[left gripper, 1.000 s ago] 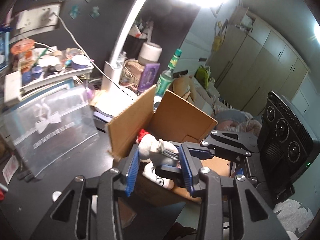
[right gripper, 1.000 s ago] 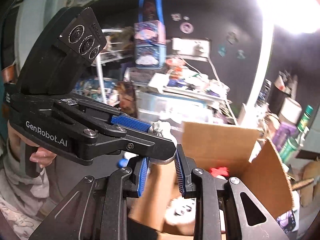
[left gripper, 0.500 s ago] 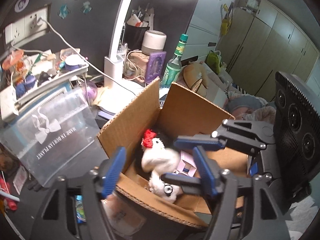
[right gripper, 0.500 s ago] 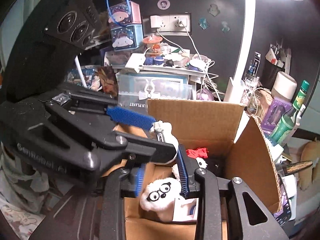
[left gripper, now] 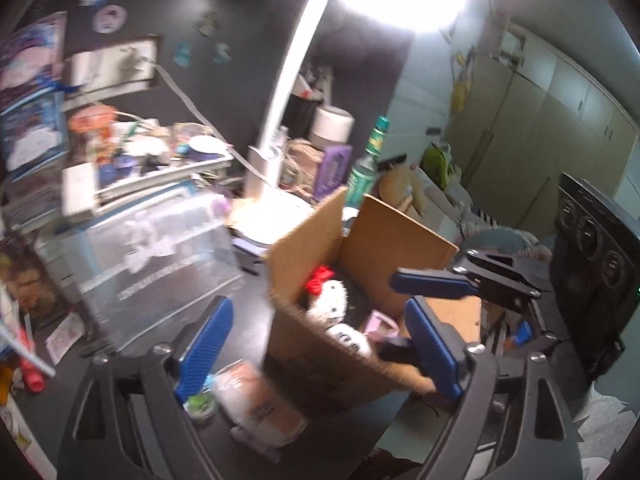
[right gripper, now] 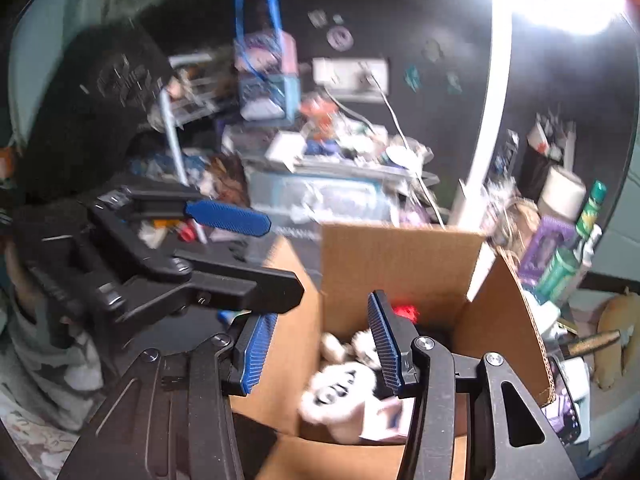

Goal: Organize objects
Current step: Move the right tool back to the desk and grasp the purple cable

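An open cardboard box stands on the dark desk. Inside lie a white plush chicken with a red comb and a white plush with black glasses. My left gripper is open and empty, low in front of the box; it also shows at the left of the right wrist view. My right gripper is open and empty above the box's near-left edge; it also shows at the right of the left wrist view.
A clear plastic pouch stands left of the box. A white desk lamp, a green bottle and a purple box are behind it. A wrapped packet lies before the box. A cluttered shelf lines the dark wall.
My left gripper opened and let go of the white plush chicken, which now lies in the box. My right gripper opened too. Both pulled back a little.
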Action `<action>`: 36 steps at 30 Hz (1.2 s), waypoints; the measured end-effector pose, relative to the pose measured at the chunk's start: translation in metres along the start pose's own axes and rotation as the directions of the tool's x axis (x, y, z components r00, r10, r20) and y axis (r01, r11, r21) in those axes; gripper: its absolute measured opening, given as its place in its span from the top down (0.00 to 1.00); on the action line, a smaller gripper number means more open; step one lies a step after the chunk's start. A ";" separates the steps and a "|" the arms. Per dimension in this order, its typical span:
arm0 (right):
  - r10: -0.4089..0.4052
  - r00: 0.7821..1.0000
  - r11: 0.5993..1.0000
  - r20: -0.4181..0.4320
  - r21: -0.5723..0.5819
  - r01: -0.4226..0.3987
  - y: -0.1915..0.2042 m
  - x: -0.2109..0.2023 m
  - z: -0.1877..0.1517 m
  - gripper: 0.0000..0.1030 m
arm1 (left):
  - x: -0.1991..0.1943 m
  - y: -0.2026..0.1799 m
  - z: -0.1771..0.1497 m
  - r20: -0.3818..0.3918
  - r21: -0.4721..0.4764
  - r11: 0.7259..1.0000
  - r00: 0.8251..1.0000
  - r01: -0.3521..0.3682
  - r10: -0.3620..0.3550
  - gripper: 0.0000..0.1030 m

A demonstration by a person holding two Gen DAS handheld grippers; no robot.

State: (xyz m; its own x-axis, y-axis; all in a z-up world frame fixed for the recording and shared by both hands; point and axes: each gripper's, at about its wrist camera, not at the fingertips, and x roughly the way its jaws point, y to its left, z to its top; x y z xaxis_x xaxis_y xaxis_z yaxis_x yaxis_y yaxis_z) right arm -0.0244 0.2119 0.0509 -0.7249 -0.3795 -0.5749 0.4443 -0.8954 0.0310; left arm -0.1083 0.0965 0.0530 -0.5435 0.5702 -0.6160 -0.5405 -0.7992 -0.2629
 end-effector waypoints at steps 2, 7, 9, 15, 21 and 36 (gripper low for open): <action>0.037 0.999 0.999 0.022 -0.037 -0.036 0.018 -0.005 0.002 0.58 | -0.016 0.012 -0.010 0.023 -0.021 0.999 0.999 -0.032 0.033 0.15; 0.154 0.988 0.982 0.010 -0.108 -0.153 0.067 0.002 0.000 0.58 | -0.049 0.045 -0.046 0.074 -0.095 0.989 0.990 -0.113 0.121 0.12; 0.212 0.977 0.970 -0.033 -0.111 -0.215 0.084 0.015 -0.006 0.58 | -0.055 0.057 -0.063 0.083 -0.119 0.981 0.983 -0.152 0.162 0.10; 0.279 0.944 0.958 -0.174 -0.015 -0.286 0.113 0.073 -0.053 0.58 | -0.054 0.093 -0.114 0.057 -0.216 0.962 0.981 -0.167 0.183 0.08; 0.150 0.955 0.987 -0.254 0.094 -0.130 0.100 0.115 -0.097 0.62 | -0.043 0.115 -0.149 0.022 -0.284 0.943 0.982 -0.172 0.186 0.08; -0.047 0.974 0.998 -0.222 0.040 0.057 0.101 0.137 -0.119 0.90 | -0.036 0.122 -0.160 -0.014 -0.295 0.940 0.985 -0.170 0.174 0.08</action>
State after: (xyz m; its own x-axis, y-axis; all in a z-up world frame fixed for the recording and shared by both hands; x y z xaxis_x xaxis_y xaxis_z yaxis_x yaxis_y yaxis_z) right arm -0.0159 0.0969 -0.1217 -0.6096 -0.2760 -0.7431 0.3810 -0.9241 0.0306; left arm -0.0512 -0.0519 -0.0758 -0.6202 0.4196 -0.6628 -0.2258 -0.9046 -0.3615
